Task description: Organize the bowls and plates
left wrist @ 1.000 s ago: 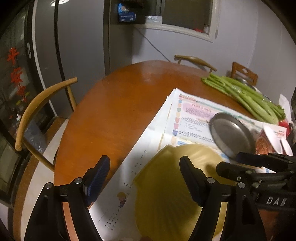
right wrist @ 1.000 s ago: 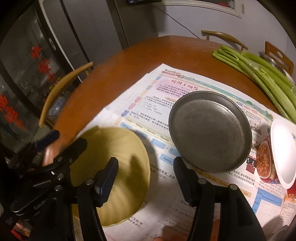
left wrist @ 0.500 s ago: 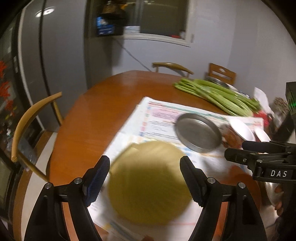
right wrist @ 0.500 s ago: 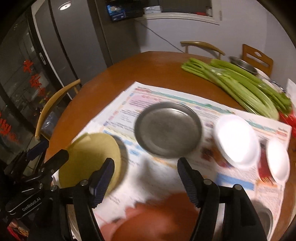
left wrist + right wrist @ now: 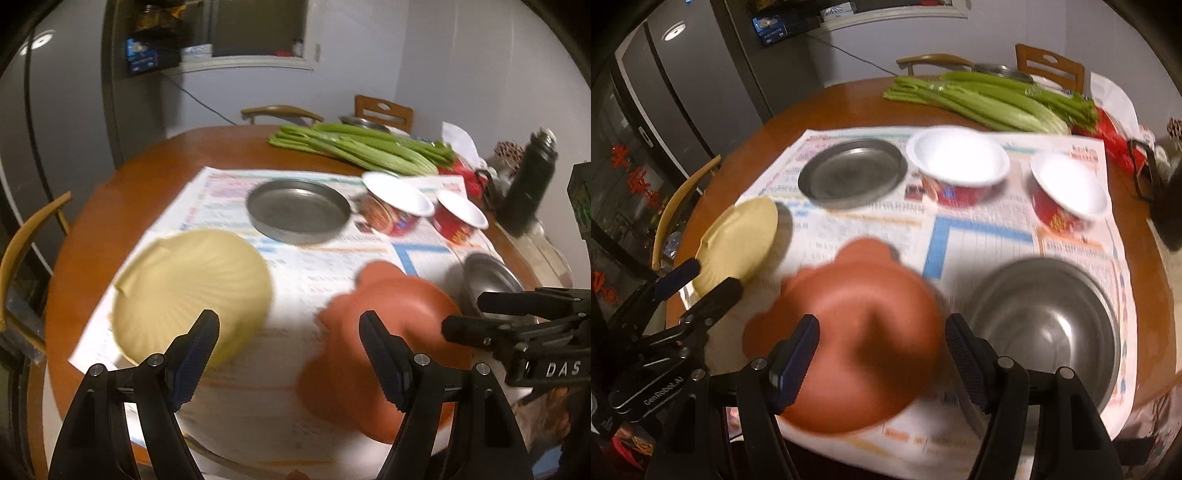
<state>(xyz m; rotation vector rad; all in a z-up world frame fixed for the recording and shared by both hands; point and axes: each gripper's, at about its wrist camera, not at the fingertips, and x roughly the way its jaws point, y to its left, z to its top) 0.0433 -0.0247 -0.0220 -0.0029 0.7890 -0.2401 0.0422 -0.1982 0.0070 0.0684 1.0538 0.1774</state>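
Observation:
A yellow shell-shaped plate (image 5: 192,291) (image 5: 738,243) lies on newspaper at the table's near left. An orange-brown plate (image 5: 376,343) (image 5: 849,354) lies at the near middle. A flat metal plate (image 5: 299,214) (image 5: 851,171) sits behind them. Two white-and-red bowls (image 5: 397,203) (image 5: 460,219) (image 5: 960,166) (image 5: 1069,192) stand to its right. A steel bowl (image 5: 489,280) (image 5: 1045,332) is at the near right. My left gripper (image 5: 290,354) is open, above the gap between the yellow and orange plates. My right gripper (image 5: 882,358) is open above the orange plate.
Newspaper (image 5: 979,236) covers the round wooden table (image 5: 147,177). A celery bunch (image 5: 362,147) (image 5: 990,99) lies at the back. A dark bottle (image 5: 528,184) stands at the right edge. Chairs (image 5: 26,240) ring the table. A fridge (image 5: 683,85) stands at the left.
Both grippers have drawn back and up from the table. The yellow plate now looks smaller, and the orange plate, white bowls and steel bowl have come into view.

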